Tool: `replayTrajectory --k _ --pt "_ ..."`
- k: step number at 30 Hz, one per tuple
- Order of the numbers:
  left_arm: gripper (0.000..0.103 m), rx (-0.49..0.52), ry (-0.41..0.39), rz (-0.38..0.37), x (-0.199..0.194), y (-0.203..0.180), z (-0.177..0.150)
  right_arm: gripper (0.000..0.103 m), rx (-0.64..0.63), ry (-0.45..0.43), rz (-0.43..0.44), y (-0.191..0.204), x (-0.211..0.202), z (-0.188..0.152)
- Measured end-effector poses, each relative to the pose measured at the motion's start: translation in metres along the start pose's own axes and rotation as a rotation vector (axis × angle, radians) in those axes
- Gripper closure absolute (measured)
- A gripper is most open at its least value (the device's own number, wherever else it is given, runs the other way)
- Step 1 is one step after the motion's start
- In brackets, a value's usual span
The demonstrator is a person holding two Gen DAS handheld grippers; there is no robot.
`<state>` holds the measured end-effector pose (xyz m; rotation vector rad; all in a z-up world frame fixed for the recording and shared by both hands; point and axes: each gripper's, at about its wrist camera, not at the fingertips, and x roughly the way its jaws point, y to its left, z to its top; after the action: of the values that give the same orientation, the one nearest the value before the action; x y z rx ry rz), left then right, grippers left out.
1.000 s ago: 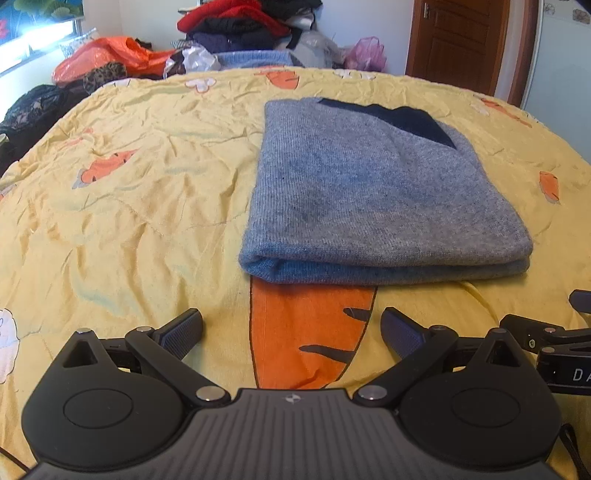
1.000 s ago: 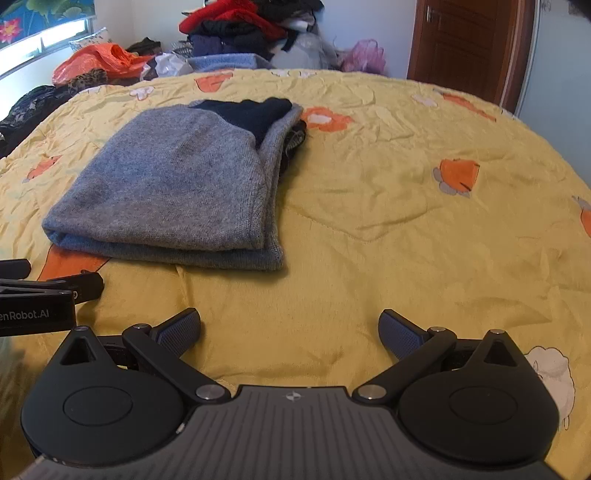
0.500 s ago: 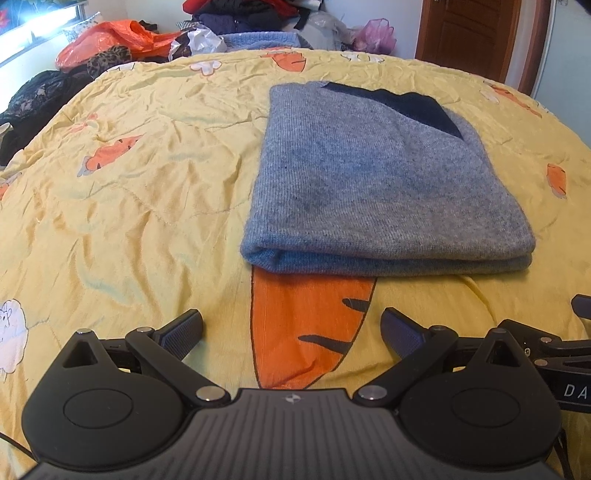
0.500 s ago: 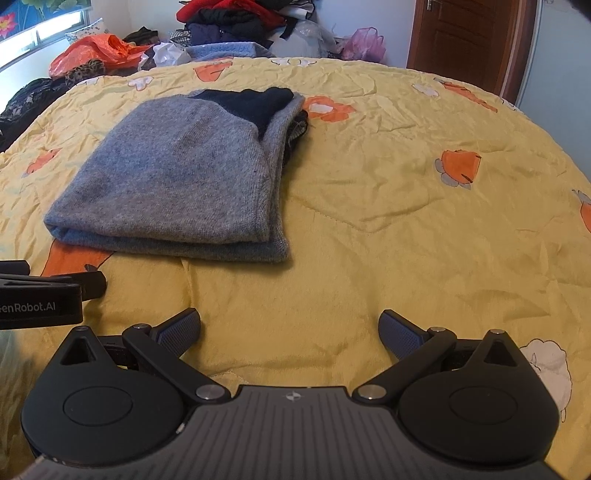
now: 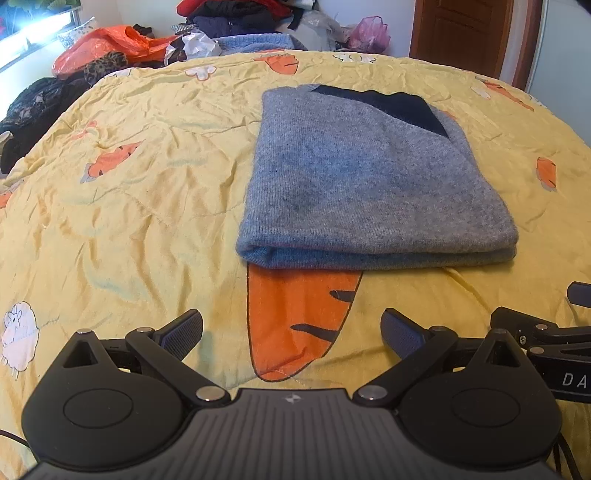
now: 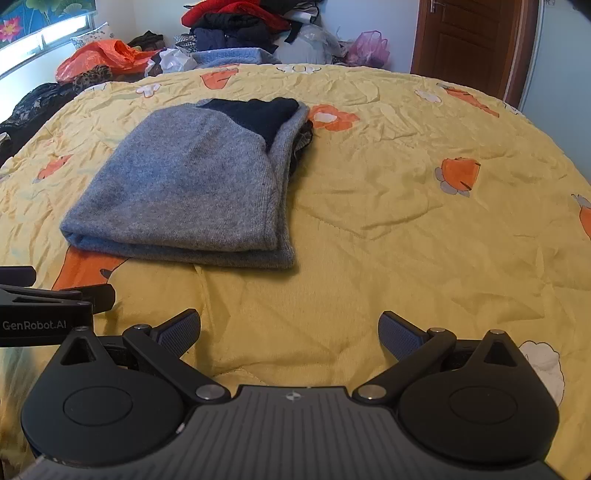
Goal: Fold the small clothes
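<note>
A grey knit sweater with a dark navy part at its far end lies folded in a flat rectangle on the yellow carrot-print bedspread. It also shows in the right wrist view, ahead and to the left. My left gripper is open and empty, held a short way in front of the sweater's near fold. My right gripper is open and empty, to the right of the sweater's near corner. Each gripper's body shows at the edge of the other's view.
A heap of loose clothes and an orange plastic bag lie beyond the far edge of the bed. Dark clothes lie at the far left. A brown wooden door stands at the back right.
Both grippers have shifted slightly, and the views have tilted up a little. The sweater has not moved. Both grippers stay open.
</note>
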<state>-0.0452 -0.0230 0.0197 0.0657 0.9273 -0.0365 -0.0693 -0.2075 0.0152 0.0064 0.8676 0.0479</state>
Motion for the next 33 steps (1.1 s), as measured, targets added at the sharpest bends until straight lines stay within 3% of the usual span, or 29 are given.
replayTrajectory --k 33 --pt "0.0 -0.019 -0.002 -0.016 -0.0044 0.0027 -0.0016 0.0 0.0 0.001 0.009 0.0034 -0.003 -0.005"
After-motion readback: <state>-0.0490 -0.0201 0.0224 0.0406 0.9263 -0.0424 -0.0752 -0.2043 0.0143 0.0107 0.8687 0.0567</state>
